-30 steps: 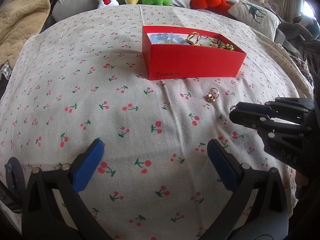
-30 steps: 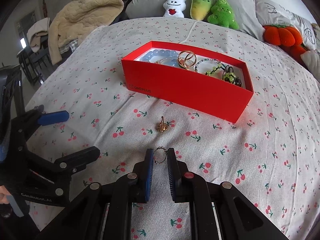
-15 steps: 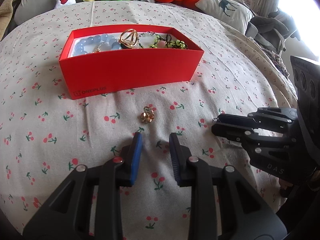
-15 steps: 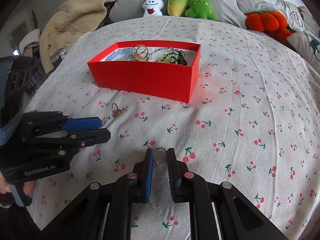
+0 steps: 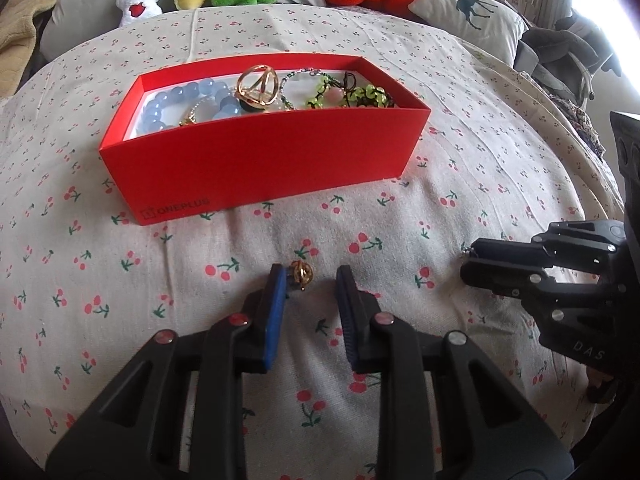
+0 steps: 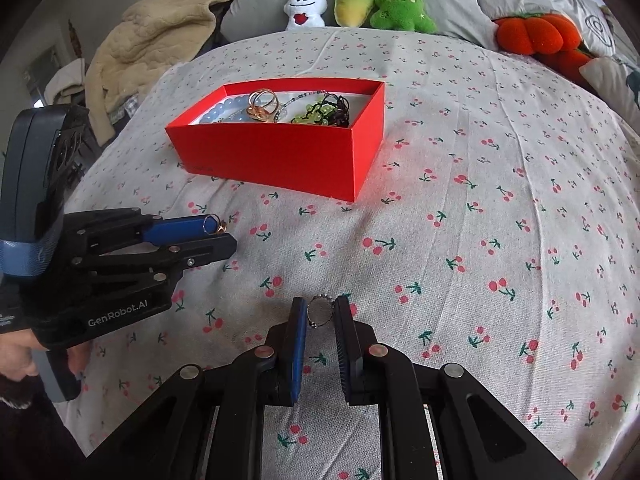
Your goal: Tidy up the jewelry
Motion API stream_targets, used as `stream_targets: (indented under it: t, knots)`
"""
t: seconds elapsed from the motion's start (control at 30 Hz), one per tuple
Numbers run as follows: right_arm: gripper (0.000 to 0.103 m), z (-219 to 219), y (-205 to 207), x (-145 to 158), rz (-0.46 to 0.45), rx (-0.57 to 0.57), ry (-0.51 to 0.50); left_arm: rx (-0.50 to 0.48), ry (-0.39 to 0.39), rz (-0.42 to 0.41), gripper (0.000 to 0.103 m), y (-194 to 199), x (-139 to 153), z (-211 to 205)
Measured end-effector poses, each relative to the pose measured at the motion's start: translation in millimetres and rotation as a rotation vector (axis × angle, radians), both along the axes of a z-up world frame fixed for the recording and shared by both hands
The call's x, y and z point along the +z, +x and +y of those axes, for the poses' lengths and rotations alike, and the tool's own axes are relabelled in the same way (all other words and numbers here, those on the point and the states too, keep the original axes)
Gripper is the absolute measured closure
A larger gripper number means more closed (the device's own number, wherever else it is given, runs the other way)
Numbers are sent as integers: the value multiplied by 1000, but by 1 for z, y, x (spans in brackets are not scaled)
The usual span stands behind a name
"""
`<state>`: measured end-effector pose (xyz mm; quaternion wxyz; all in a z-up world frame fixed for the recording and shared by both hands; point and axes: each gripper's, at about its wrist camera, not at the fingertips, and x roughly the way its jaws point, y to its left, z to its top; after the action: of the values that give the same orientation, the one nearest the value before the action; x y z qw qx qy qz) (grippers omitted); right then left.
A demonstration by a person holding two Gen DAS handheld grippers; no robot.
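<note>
A small gold ring (image 5: 302, 275) lies on the cherry-print bedspread between the fingers of my left gripper (image 5: 311, 280). The jaws are closing; the ring sits against the left blue pad, with a gap to the right pad. From the right wrist view, the left gripper (image 6: 218, 236) has the gold ring (image 6: 221, 227) at its tips. My right gripper (image 6: 320, 306) is shut on a thin silver ring (image 6: 320, 313), held just above the cloth. The red box (image 5: 260, 160) beyond holds a blue bead bracelet (image 5: 192, 96), a gold ornament (image 5: 258, 84) and green beads (image 5: 360, 94).
Plush toys (image 6: 360, 0) and grey pillows line the back of the bed, with an orange plush (image 6: 536, 34) at the right. A beige blanket (image 6: 152, 36) hangs off the left side. A person's hand (image 6: 24, 356) holds the left gripper's handle.
My left gripper moved up to the gold ring and its jaws narrowed from wide open to either side of the ring. The right gripper shifted sideways, still holding the silver ring.
</note>
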<state>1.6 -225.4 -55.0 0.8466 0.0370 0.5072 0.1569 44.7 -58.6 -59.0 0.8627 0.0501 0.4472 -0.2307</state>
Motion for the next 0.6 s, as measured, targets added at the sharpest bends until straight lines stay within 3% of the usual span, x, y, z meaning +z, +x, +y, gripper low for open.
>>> stream_targets:
  t: [0.13,0.6]
  knots:
    - [89,-2,1,0,3,-7,3,27,-1,-1,89,2,0,4]
    - [89,13,11,6,-4,5,-5,56,-11,-5,90,-6,7,17]
